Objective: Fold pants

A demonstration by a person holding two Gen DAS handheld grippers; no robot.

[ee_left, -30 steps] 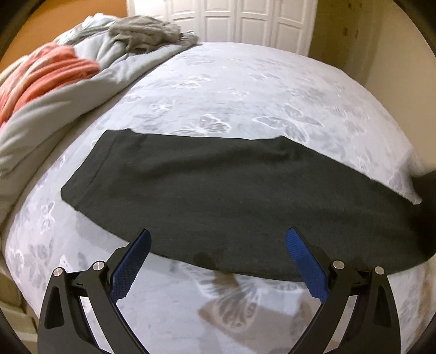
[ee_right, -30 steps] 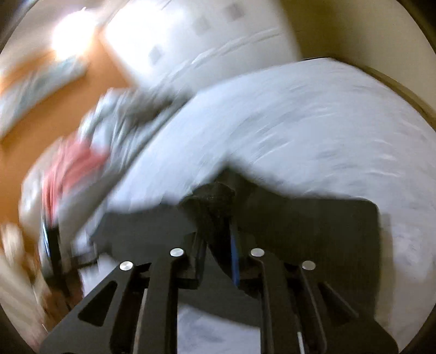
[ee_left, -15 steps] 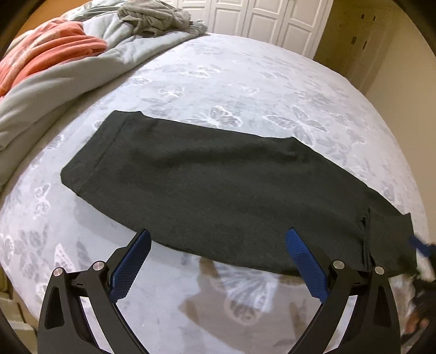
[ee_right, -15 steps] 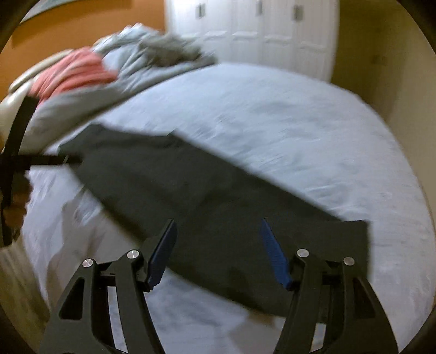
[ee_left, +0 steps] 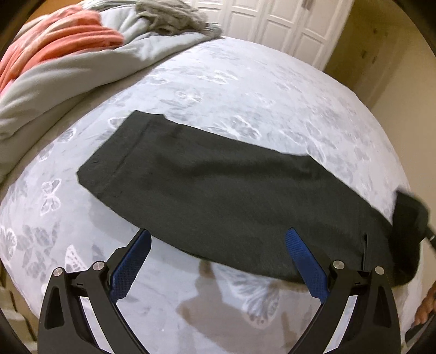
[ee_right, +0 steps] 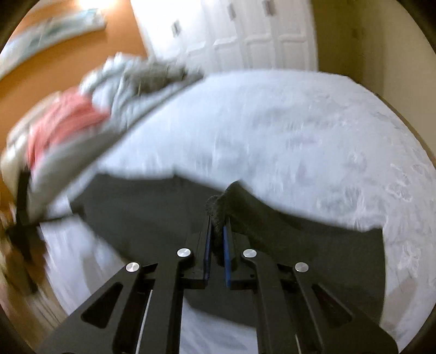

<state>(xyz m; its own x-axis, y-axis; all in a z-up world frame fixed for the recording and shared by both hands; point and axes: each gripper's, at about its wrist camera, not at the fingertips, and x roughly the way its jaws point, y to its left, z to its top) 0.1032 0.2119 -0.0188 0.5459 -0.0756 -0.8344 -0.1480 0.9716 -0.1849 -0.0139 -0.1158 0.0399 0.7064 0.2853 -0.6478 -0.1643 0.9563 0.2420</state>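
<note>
Dark grey pants (ee_left: 218,185) lie folded lengthwise in a long strip across the bed, waistband end at the upper left. My left gripper (ee_left: 218,233) hovers open over the strip's near edge, nothing between its blue pads (ee_left: 133,261). The strip's right end (ee_left: 408,215) is bunched and lifted off the bed. In the blurred right wrist view my right gripper (ee_right: 217,217) is closing tight on that bunched fold of the pants (ee_right: 136,201), the fabric pinched between its pads.
The bed cover (ee_left: 259,89) is pale with a butterfly print. A grey blanket (ee_left: 68,70) and a coral blanket (ee_left: 60,40) are heaped at the far left. White closet doors (ee_left: 272,21) stand behind. A hand (ee_left: 425,307) shows at the right edge.
The right gripper opened over the pants' right end half a second ago, then shut on it and raised it. The left gripper drifted sideways, staying open.
</note>
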